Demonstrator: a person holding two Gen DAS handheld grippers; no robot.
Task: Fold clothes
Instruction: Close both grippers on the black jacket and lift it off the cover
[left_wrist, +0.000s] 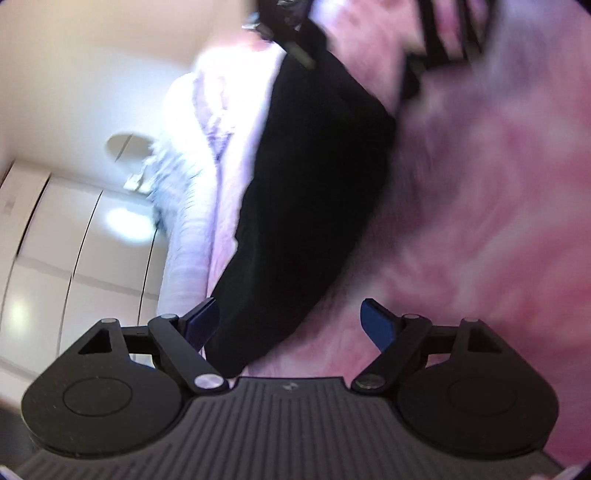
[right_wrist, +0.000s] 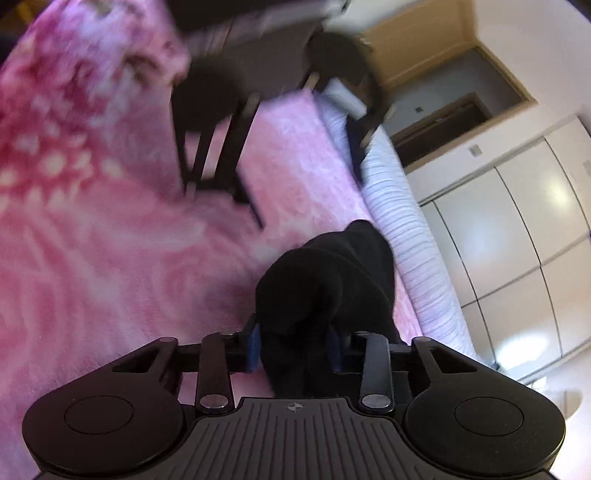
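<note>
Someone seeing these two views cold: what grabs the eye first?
The black garment stands out against the pink patterned blanket, near the bed's edge. The right gripper is clamped on one end of it, while the left gripper is spread open beside the cloth, gripping nothing. White wardrobe doors fill the background.

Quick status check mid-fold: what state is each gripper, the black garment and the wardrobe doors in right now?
Left gripper: jaws open, holding nothing.
Right gripper: jaws shut on the black garment.
Black garment: bunched, pinched at one end, lying on the pink blanket.
Wardrobe doors: closed.
</note>
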